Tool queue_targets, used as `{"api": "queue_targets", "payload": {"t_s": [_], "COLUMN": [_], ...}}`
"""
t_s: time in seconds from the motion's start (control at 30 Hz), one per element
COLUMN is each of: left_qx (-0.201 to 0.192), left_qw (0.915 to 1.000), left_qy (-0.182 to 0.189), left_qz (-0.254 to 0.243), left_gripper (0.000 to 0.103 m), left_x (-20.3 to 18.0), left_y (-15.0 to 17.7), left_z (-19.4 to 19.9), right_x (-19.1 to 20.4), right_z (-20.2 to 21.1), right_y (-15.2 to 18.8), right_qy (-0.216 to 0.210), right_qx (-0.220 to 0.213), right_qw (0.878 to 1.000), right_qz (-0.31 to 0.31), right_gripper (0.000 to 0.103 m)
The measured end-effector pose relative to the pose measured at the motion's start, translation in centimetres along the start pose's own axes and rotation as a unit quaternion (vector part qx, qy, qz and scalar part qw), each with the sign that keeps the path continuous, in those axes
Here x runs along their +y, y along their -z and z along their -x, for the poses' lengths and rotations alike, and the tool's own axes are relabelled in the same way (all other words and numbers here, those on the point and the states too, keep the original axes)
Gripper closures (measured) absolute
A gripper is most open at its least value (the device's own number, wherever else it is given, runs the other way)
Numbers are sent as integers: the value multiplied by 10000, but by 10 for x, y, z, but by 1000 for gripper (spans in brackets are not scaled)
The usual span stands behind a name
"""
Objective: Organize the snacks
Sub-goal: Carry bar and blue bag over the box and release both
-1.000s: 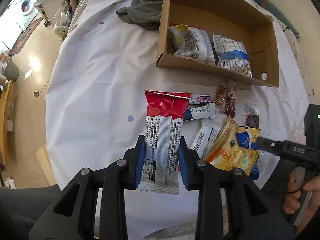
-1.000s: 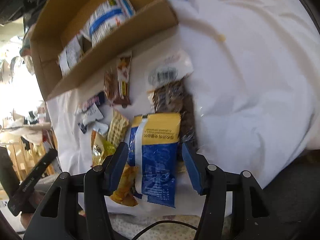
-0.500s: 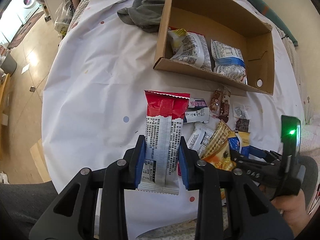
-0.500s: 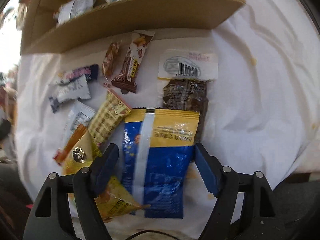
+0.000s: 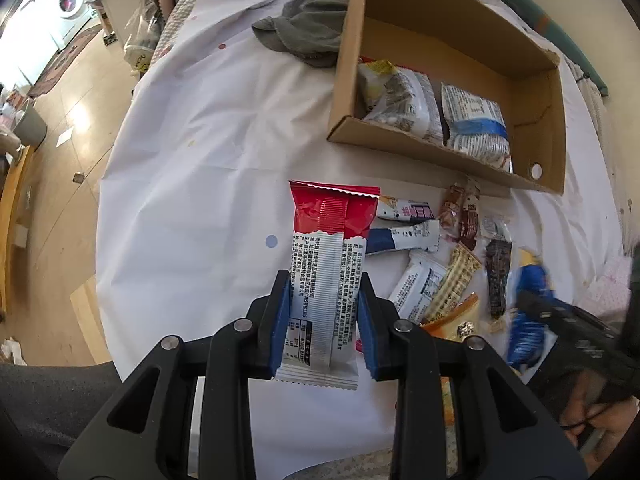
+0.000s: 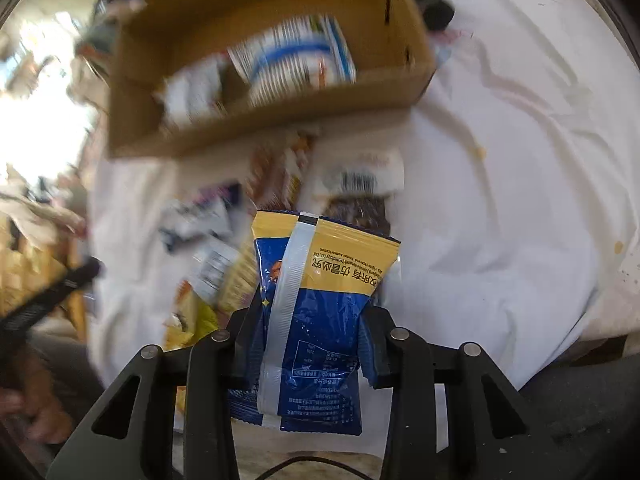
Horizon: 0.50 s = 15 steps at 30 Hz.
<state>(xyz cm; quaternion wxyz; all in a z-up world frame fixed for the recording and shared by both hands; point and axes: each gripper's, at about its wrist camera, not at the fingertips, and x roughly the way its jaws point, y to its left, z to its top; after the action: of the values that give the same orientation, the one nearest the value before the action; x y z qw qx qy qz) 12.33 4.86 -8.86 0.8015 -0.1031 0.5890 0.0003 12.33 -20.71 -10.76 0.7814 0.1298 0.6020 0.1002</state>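
Beyond both grippers lies the cardboard box (image 5: 456, 152), long side across your view, left fingers (image 5: 280, 320) clamped on the red-and-white packet (image 5: 326, 280), right fingers (image 6: 372, 344) just closed on the blue-and-yellow pouch (image 6: 320, 300).

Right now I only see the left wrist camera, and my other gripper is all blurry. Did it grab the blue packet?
Observer: Yes. In the right wrist view the right gripper has just been closing, and its pads now press on the blue and yellow packet.
Operator: Which bit is it pinching?
Observer: The blue lower half. The yellow top, with a silver seam running down it, sticks out past the fingers.
Operator: Is anything behind it?
Observer: A brown snack lies on the white cloth just beyond it, and its clear end carries a barcode label.
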Motion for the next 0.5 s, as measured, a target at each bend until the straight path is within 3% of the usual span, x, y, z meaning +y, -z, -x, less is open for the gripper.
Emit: {"api": "queue_targets", "payload": {"t_s": [0.23,0.5], "left_qx": [-660,-1198], "left_qw": [9978,9927], "left_qy": [-18,-96], "left_qz": [37,-48], "left_gripper": [76,76], "left_x": [-3,-9], "left_y": [-7,-19], "left_z": [24,41], "right_x": [-9,-17], "right_z": [66,79], "right_y": [-29,-66], "right_qy": [-287,-568], "right_qx": [-1337,-1739], "right_qw": [9906,9831], "right_qz": [32,103], "right_gripper": [63,63]}}
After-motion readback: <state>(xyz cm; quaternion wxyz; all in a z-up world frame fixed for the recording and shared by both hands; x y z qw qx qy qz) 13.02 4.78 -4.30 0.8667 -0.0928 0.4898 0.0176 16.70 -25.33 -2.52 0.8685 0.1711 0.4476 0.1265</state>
